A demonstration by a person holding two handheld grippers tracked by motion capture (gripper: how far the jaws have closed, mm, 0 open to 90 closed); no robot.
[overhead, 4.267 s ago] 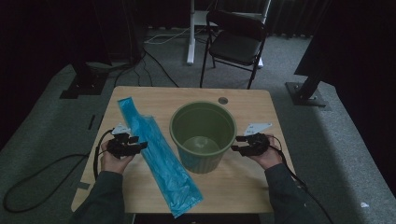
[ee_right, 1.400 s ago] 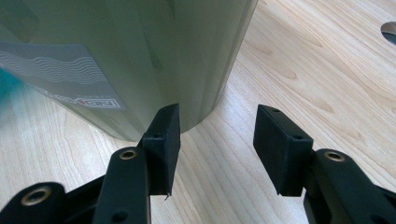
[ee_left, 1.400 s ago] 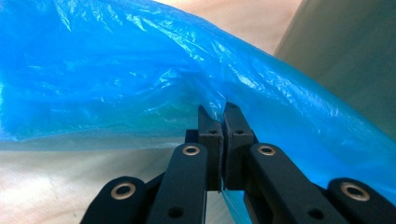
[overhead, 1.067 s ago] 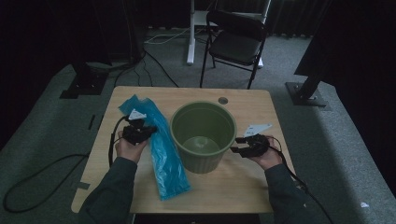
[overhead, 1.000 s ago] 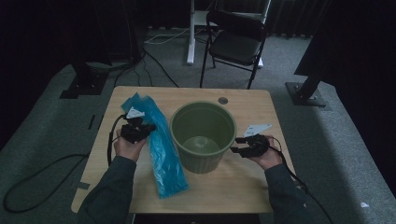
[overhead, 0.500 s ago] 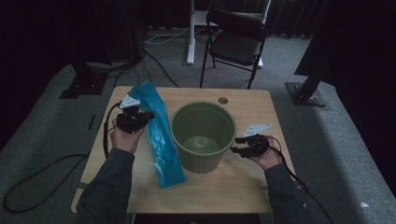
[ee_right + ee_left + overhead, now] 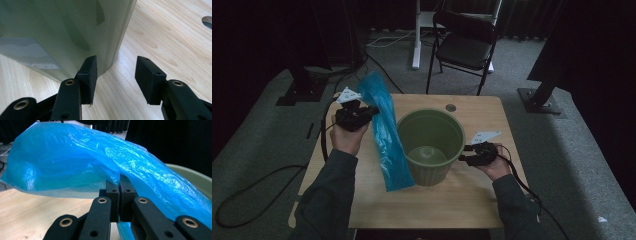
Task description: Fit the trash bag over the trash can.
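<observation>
My left gripper [image 7: 371, 111] is clamped on the blue bag [image 7: 384, 140], held above the table's [image 7: 362, 210] left half, bag hanging btwn me & the green bin [image 7: 432, 145] at centre. Right gripper [image 7: 465, 154], jaws apart, sits by the bin's base; right gripper view shows one pad beside the wall. Chair [image 7: 464, 47] stands beyond the far edge.

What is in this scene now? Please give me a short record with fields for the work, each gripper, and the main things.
work: lifting a blue plastic bag beside a green bin
left gripper: shut on the bag, raised above the table
right gripper: open, low on the table by the bin's base
bag: hangs down, lower end near the table
bin: upright, no bag inside
background: black folding chair
</observation>
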